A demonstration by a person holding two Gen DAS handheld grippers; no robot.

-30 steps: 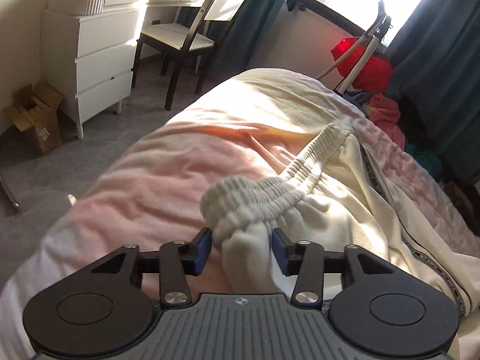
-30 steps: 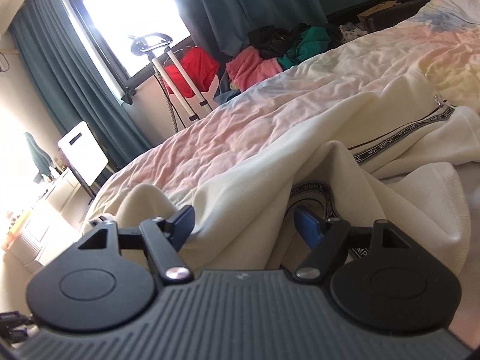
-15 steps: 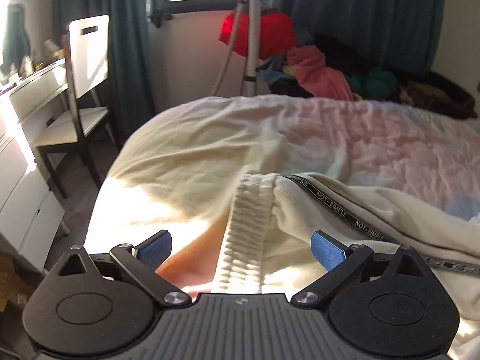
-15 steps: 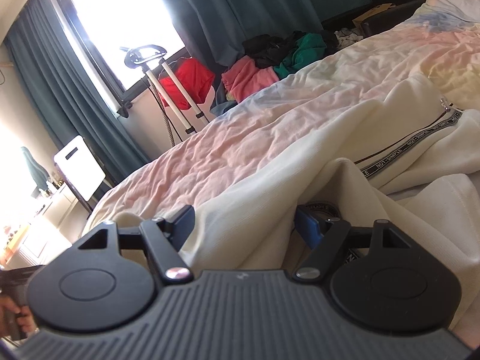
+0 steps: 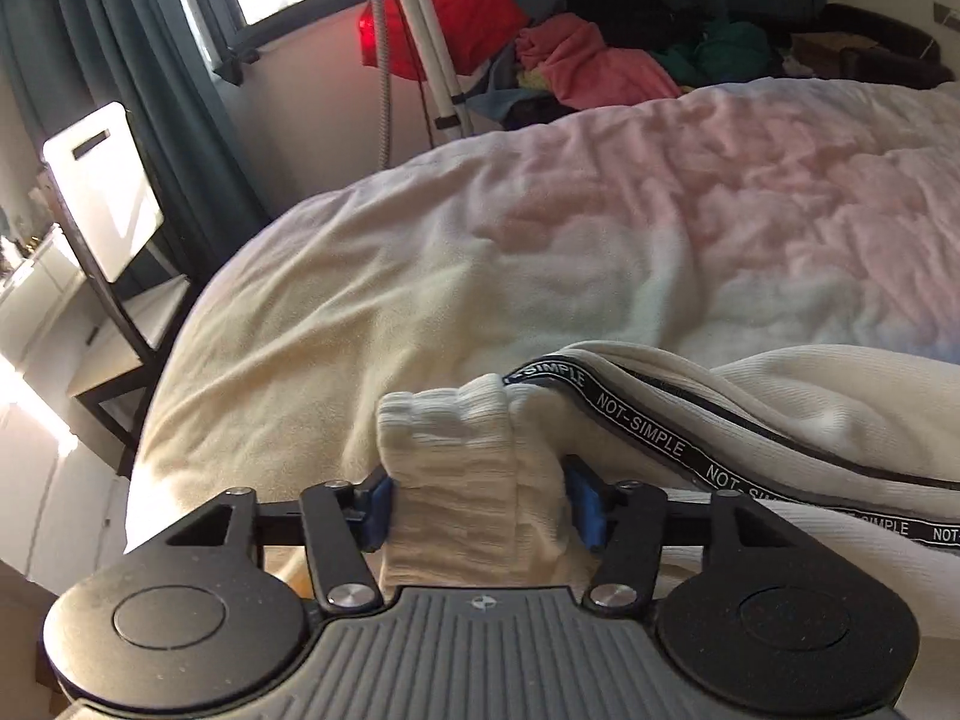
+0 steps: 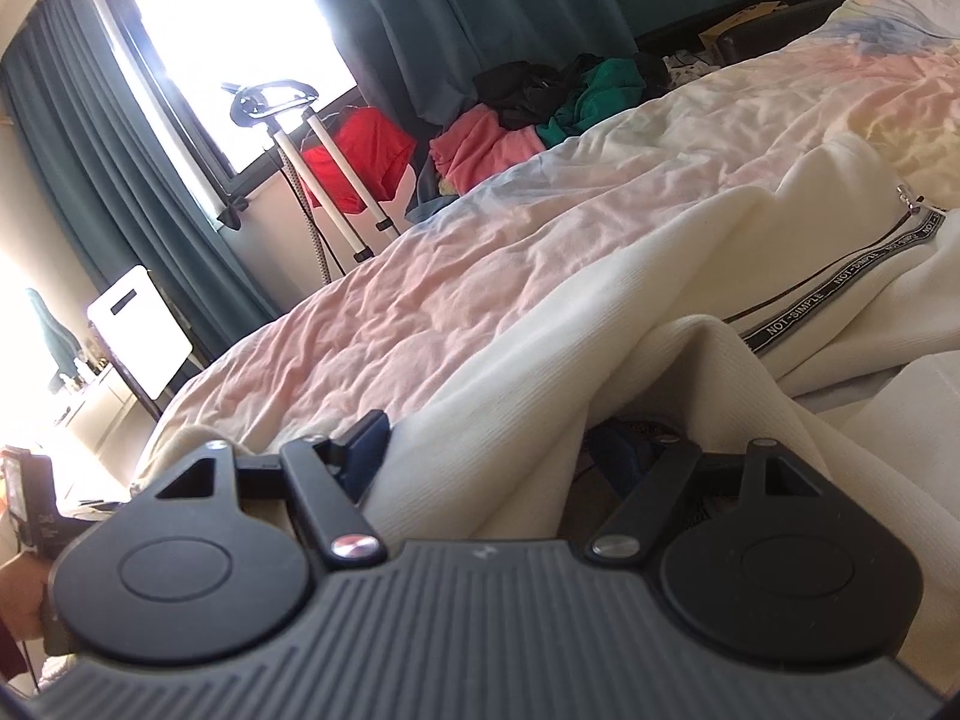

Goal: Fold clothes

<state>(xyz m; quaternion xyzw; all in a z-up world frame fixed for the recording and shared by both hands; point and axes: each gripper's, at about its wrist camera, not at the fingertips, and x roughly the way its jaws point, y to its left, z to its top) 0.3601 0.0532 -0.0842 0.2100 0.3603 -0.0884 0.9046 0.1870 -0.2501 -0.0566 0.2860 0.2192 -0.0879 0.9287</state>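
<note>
Currently the cream knit trousers with a black "NOT-SIMPLE" side tape [image 5: 750, 420] lie bunched across the lower right of the left wrist view, on the pale pink and cream crinkled bedspread [image 5: 540, 252]. Left gripper [image 5: 480, 504] has its blue pads pressed against both sides of the ribbed cream waistband [image 5: 462, 468]; clamped on a thick gathered wad

Right gripper [image 6: 498, 444]: near finger [image 6: 366, 438] sits against a tented fold of the same cream cloth [image 6: 540, 396], far finger in shadow under the fold. Cloth runs between them, but whether they actually pinch it I cannot tell

Risks, as judged:
- waistband is elastic and bulky, so the wad may squeeze out forward if pulled hard
- left grip likely takes several layers, so the fold could come out uneven
- if the right side is loose, lifting would drag one end only and twist the tape line
- loose bedspread may ruck up with the cloth

Red bag by the white pole [image 5: 444, 18], upper centre, well apart
</note>
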